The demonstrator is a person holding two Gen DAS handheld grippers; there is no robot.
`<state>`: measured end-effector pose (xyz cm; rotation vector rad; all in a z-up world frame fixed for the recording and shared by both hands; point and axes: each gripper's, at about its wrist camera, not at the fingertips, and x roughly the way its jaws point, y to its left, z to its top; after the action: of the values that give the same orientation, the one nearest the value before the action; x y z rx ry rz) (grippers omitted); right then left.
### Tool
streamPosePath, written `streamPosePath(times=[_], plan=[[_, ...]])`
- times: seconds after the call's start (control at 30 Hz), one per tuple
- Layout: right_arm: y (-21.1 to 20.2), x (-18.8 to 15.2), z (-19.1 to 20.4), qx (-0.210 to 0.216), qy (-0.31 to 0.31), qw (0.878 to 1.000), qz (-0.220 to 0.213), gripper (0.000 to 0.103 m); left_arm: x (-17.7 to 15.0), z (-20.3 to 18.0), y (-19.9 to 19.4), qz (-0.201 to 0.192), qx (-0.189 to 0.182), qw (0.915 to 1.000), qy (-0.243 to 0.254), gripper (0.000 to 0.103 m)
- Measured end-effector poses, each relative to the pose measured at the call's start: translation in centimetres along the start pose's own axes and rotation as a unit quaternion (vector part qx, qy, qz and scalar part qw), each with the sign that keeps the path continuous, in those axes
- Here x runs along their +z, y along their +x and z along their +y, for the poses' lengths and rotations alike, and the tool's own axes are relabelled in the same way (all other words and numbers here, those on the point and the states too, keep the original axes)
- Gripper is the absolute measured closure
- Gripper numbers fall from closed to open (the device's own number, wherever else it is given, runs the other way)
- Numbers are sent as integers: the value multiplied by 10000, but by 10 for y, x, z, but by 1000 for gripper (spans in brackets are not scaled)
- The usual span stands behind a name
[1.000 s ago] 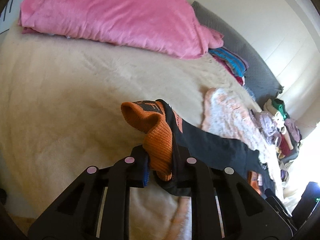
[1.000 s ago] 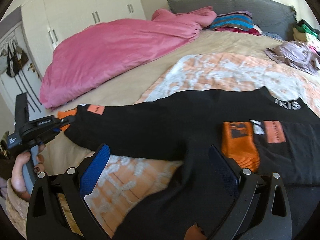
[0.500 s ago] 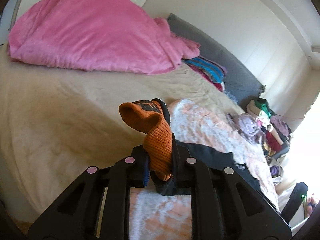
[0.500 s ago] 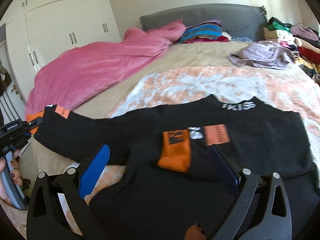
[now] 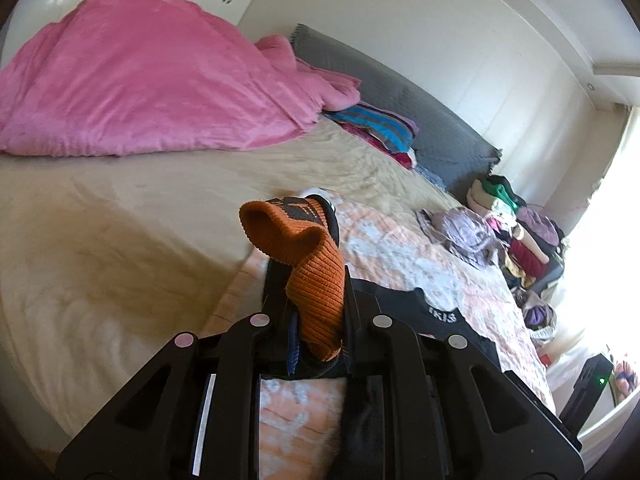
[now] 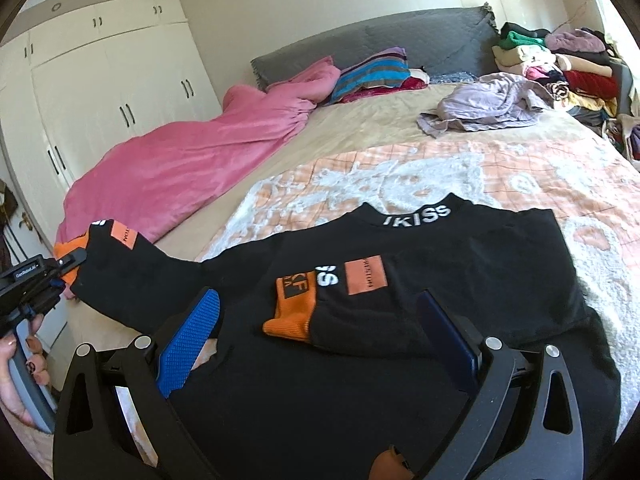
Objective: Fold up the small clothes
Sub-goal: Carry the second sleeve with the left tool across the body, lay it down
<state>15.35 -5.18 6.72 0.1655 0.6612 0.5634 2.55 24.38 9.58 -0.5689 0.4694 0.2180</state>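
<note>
The left gripper [image 5: 320, 320] pinches the orange cuff [image 5: 308, 264] of the black top [image 6: 420, 280] lying on the bed [image 6: 360, 128], so it should carry this sleeve flat across the chest, while the right gripper [image 6: 320, 344] hovers spread and empty.

left hand-held gripper [image 5: 318, 320] lifted orange cuff [image 5: 308, 264] higher, sleeve [image 6: 132, 276] stretched
</note>
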Motion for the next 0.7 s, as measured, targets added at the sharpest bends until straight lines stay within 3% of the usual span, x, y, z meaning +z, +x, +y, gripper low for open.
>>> streamPosePath(times=[0.37, 0.7], plan=[[-33, 0, -36, -148, 322, 9992, -186, 5, -16, -54, 17, 269, -260, 9984, 435, 94], [-46, -11, -64, -254, 639, 9976, -59, 5, -38, -97, 34, 532, -483, 9937, 857, 94]])
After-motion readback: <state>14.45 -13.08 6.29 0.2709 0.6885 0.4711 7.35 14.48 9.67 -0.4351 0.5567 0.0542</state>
